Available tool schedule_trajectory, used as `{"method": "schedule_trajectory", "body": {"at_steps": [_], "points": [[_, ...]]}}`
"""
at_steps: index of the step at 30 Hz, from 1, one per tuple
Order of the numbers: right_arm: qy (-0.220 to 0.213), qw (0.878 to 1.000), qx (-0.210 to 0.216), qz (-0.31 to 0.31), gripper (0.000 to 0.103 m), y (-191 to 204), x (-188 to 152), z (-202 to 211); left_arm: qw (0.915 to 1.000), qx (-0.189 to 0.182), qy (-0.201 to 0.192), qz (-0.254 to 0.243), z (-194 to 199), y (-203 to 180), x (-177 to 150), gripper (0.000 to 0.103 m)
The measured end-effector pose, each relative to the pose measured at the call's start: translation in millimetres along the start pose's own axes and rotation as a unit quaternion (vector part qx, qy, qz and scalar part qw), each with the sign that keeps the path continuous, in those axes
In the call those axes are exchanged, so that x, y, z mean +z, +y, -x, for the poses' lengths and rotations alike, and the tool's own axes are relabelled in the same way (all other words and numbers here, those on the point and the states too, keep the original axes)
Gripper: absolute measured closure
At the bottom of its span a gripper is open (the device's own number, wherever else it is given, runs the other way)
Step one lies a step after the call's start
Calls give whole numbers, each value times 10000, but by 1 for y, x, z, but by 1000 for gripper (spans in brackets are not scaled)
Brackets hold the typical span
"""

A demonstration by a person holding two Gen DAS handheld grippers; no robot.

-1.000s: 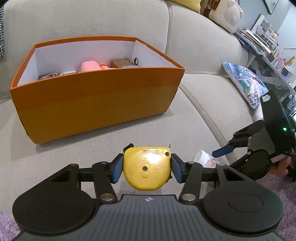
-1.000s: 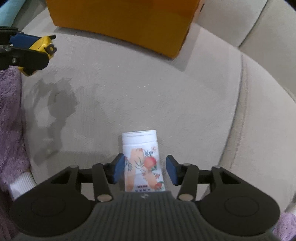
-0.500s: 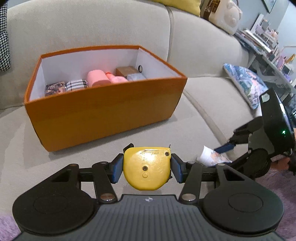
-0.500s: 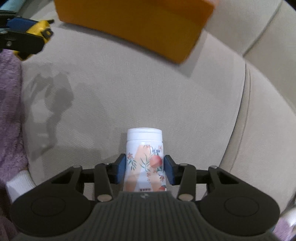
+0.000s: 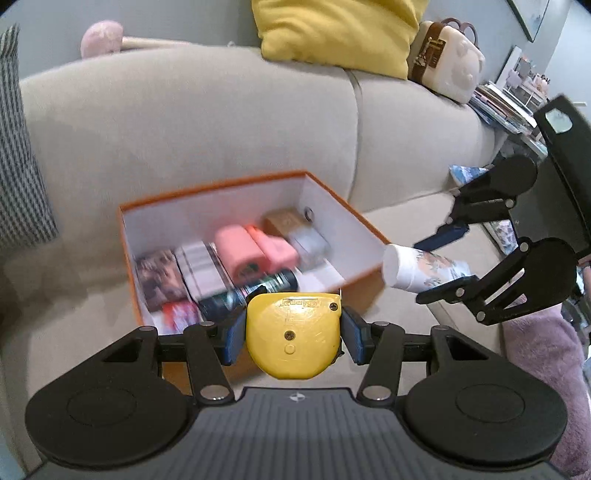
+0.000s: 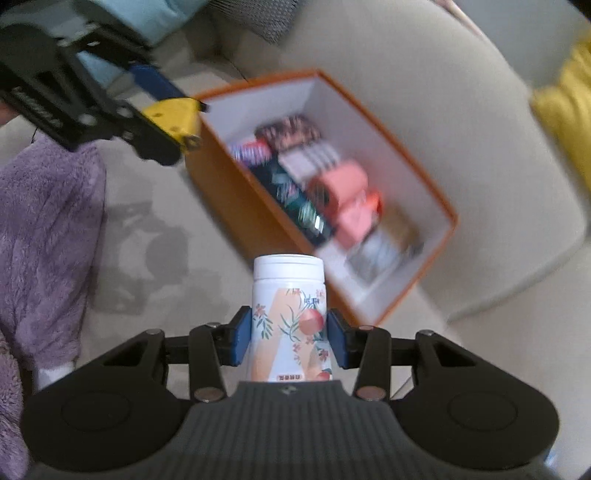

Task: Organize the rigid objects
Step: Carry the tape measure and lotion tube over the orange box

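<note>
Left wrist view alone shows handbag (image 5: 448, 59); right, purple blanket (image 6: 48, 236).

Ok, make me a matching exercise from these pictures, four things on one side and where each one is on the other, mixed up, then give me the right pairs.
Things:
1. yellow tape measure
2. white bottle
3. pink roll
4. yellow pillow

Places:
A. on top of the sofa back
B. held in the right gripper
C. lying inside the orange box
D. held in the left gripper

Pairs: 1-D, 2-B, 3-C, 4-A
</note>
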State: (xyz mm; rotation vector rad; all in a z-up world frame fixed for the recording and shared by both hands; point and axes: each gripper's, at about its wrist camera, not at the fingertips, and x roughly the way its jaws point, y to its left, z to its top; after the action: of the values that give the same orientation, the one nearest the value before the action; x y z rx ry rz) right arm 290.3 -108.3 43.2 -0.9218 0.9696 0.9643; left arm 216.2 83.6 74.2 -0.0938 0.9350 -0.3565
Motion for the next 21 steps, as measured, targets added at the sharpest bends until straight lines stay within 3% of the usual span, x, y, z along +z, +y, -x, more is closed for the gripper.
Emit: {"method": "schedule_trajectory", "body": {"at_steps": [9,12,21], "points": [[-32,9945,357,987,58,-30,75,-48,9992,-130,365,-130,-41,39,40,42],[103,9912,658,1142,58,-39,90,-77,9967,-326,730,-132,-67,54,41,42],[589,9706,1802,1483,58,-42,111,-160,9885,-159,1444,-430,-114,68,38,42]]}}
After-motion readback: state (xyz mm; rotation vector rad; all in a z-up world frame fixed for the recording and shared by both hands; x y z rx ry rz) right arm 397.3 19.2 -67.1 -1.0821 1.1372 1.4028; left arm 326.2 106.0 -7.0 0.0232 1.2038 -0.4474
